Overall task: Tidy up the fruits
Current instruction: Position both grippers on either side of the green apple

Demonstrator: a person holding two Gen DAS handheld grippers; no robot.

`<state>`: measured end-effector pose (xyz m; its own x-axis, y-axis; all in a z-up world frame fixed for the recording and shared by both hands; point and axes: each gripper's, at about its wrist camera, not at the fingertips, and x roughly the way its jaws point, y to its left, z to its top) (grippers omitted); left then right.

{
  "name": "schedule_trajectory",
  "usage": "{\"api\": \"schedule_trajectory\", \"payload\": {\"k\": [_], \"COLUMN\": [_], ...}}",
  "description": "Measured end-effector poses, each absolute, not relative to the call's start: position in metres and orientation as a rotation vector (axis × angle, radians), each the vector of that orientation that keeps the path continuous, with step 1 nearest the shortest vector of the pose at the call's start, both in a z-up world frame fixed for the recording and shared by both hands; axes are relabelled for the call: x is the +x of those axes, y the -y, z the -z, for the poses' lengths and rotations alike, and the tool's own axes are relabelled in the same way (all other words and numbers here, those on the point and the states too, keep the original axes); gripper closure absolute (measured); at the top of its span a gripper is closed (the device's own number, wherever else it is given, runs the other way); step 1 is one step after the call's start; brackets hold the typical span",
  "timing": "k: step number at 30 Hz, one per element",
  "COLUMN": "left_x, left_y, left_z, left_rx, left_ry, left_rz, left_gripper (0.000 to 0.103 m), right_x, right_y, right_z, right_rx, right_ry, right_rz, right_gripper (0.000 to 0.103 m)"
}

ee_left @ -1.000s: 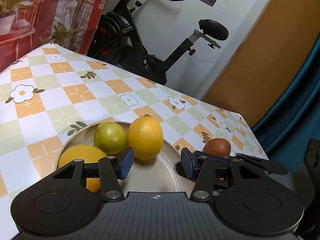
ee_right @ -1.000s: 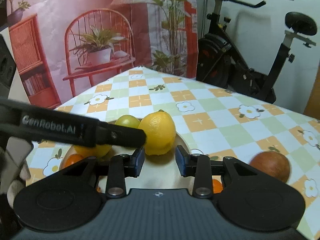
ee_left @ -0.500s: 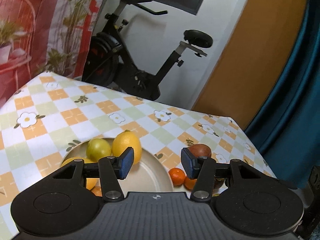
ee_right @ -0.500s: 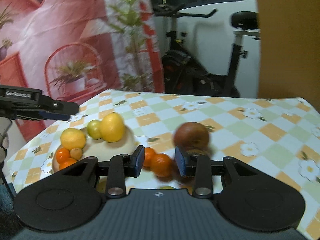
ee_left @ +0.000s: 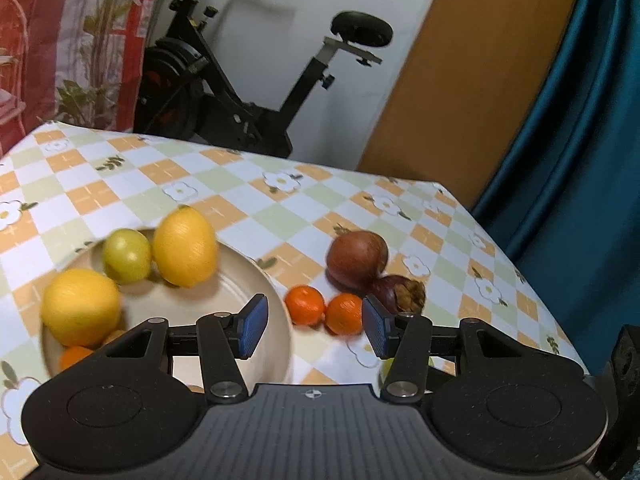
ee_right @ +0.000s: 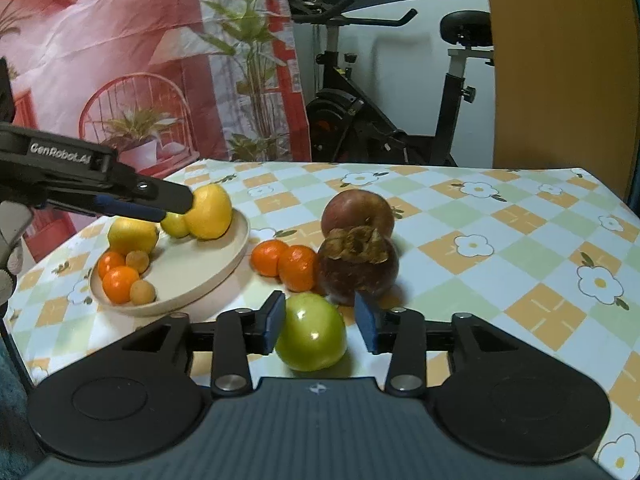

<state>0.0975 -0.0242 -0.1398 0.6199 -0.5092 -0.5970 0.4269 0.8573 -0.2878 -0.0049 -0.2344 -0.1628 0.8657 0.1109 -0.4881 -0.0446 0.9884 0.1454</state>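
Judging by how the fruit lies, the sorting is about half done. The landmark is the plate (ee_right: 224, 268). On it sit two lemons (ee_right: 210, 212), a small green fruit (ee_left: 127, 255), two little oranges (ee_right: 119, 284) and a couple of tan, longan-like fruits (ee_right: 143, 292).

Still loose on the table (ee_right: 520, 248), all to the right of the plate: nearest, a green apple (ee_right: 311, 332); beyond it a mangosteen (ee_right: 358, 266); two mandarins (ee_right: 286, 262) just beside the plate's rim; farthest, a reddish-brown fruit (ee_right: 357, 212) behind the mangosteen.

The right gripper (ee_right: 320, 322) stands wide, its jaws on either side of the green apple but not yet pressing it as far as I can tell; that looks like the next pick.

The left gripper (ee_left: 310, 332) is also wide and holds nothing. It hovers at the plate's right edge, pointing toward the mandarins. From the right wrist view its fingers (ee_right: 160, 196) reach over the plate near the far lemon.
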Motion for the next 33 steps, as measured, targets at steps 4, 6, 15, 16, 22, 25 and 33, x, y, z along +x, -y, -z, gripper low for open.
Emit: {"api": "schedule_trajectory", "payload": {"k": [4, 6, 15, 16, 22, 25, 33], "left_x": [0.096, 0.095, 0.086, 0.086, 0.09, 0.092, 0.096], "left_y": [0.038, 0.046, 0.082, 0.084, 0.089, 0.09, 0.092], "left_z": [0.144, 0.145, 0.162, 0.165, 0.179, 0.182, 0.184], "left_rx": [-0.096, -0.086, -0.033, -0.033, -0.046, -0.047, -0.061], "left_ry": [-0.754, -0.763, -0.82, -0.829, -0.863, -0.861, -0.865], "left_rz": [0.563, 0.581, 0.656, 0.658, 0.652, 0.64, 0.64], "left_gripper": [0.049, 0.049, 0.049, 0.049, 0.049, 0.049, 0.052], "right_x": [-0.002, 0.001, 0.004, 0.004, 0.006, 0.007, 0.013], "right_y": [0.231, 0.228, 0.227, 0.226, 0.221, 0.218, 0.227], "right_z": [0.171, 0.175, 0.184, 0.184, 0.186, 0.187, 0.187], "right_rx": [0.128, 0.126, 0.13, 0.129, 0.105, 0.091, 0.137], "right_ry": [-0.538, -0.556, -0.594, -0.596, -0.61, -0.616, -0.615], "right_rz": [-0.098, -0.104, -0.122, -0.124, -0.164, -0.171, -0.15], "right_gripper": [0.054, 0.051, 0.051, 0.051, 0.055, 0.055, 0.055]}}
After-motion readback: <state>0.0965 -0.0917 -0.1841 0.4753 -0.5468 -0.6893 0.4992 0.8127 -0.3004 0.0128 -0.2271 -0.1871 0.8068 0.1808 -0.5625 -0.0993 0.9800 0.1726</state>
